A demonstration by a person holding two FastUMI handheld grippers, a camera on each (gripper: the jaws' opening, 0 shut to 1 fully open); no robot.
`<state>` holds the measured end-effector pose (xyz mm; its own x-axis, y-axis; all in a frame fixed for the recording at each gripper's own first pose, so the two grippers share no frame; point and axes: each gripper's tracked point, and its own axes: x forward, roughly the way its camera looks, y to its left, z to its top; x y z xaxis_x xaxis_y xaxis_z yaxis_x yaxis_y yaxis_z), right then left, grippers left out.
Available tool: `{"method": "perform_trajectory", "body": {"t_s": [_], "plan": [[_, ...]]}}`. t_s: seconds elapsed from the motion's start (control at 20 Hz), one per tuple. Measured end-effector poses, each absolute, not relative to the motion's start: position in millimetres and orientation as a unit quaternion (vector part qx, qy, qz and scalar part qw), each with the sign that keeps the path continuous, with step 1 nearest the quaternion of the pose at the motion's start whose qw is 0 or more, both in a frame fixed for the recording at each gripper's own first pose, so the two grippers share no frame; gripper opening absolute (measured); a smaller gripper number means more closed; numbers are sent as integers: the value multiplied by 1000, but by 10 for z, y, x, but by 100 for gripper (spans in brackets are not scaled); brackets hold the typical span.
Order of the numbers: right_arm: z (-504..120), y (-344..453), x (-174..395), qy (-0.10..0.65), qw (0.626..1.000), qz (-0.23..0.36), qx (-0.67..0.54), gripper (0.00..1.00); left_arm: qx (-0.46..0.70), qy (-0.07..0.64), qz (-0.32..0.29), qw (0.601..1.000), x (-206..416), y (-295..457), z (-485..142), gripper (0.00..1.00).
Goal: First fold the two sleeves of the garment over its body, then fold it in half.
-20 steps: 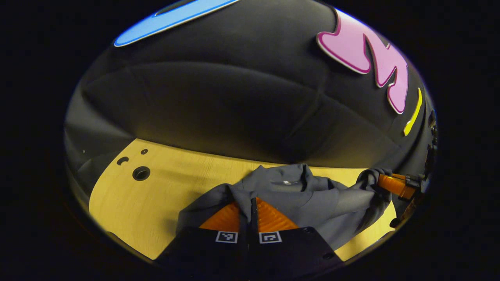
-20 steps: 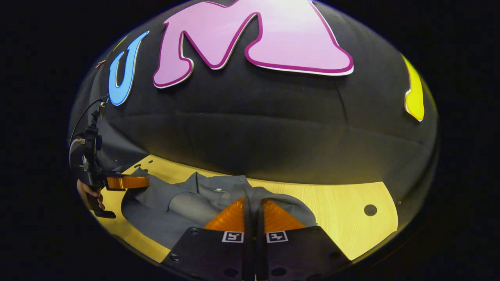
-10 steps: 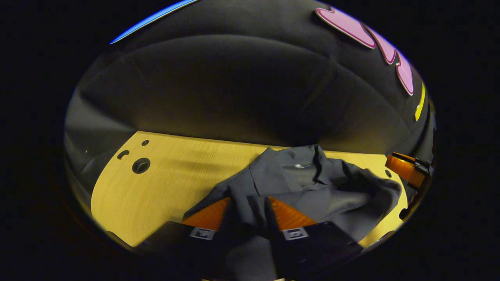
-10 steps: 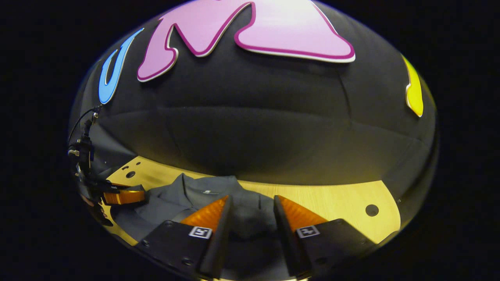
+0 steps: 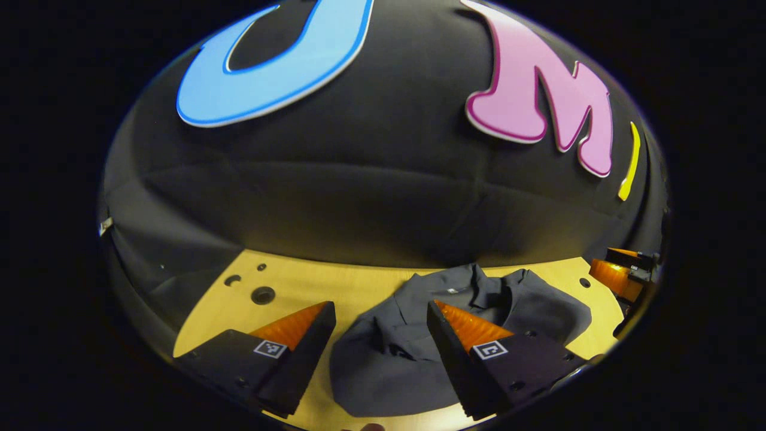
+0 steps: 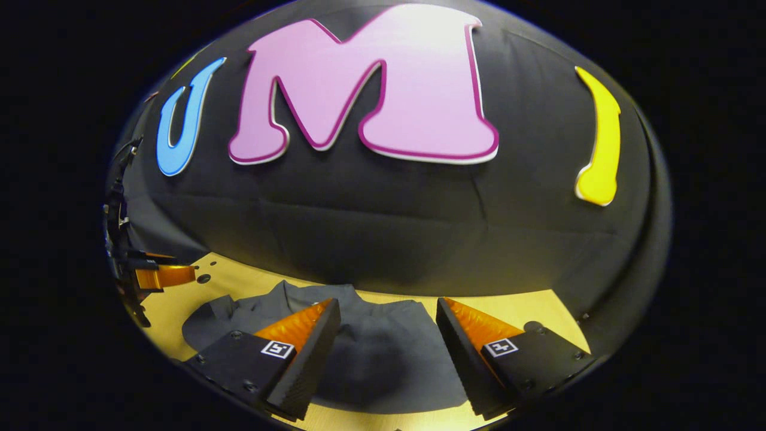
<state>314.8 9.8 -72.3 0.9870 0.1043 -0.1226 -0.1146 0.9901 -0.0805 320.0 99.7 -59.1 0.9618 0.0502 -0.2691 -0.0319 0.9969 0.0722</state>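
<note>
The shirt [image 5: 413, 353] lies on the wooden table [image 5: 335, 287] near the back wall, a dark grey bundle with its collar [image 5: 473, 287] toward the wall and a small light tag just under it. The cloth is rumpled rather than flat, with soft folds and rounded edges, and a lobe of fabric bulges out on each side. The left gripper [image 5: 380, 320] hangs above it with its fingers wide apart, gripping nothing. The right gripper [image 6: 389, 317] hangs over the shirt [image 6: 371, 353] likewise, its fingers spread and free of the cloth. From the right gripper view, the left gripper [image 6: 161, 276] shows at the far edge above the table [image 6: 526, 308].
</note>
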Motion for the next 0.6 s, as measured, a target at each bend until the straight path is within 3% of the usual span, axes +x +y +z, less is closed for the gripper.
{"method": "perform_trajectory", "body": {"t_s": [0.2, 0.45, 0.6], "plan": [[-395, 233, 2678, 28, 994, 53, -90, 98, 30, 76, 39, 996, 2595, 1003, -108, 96], [-84, 542, 1909, 14, 996, 76, -45, 98, -3, -3, 36, 999, 1683, 1004, 367, 96], [-19, 595, 1434, 9, 997, 70, -30, 98, -28, -22, 44, 998, 1124, 1078, 342, 96]]}}
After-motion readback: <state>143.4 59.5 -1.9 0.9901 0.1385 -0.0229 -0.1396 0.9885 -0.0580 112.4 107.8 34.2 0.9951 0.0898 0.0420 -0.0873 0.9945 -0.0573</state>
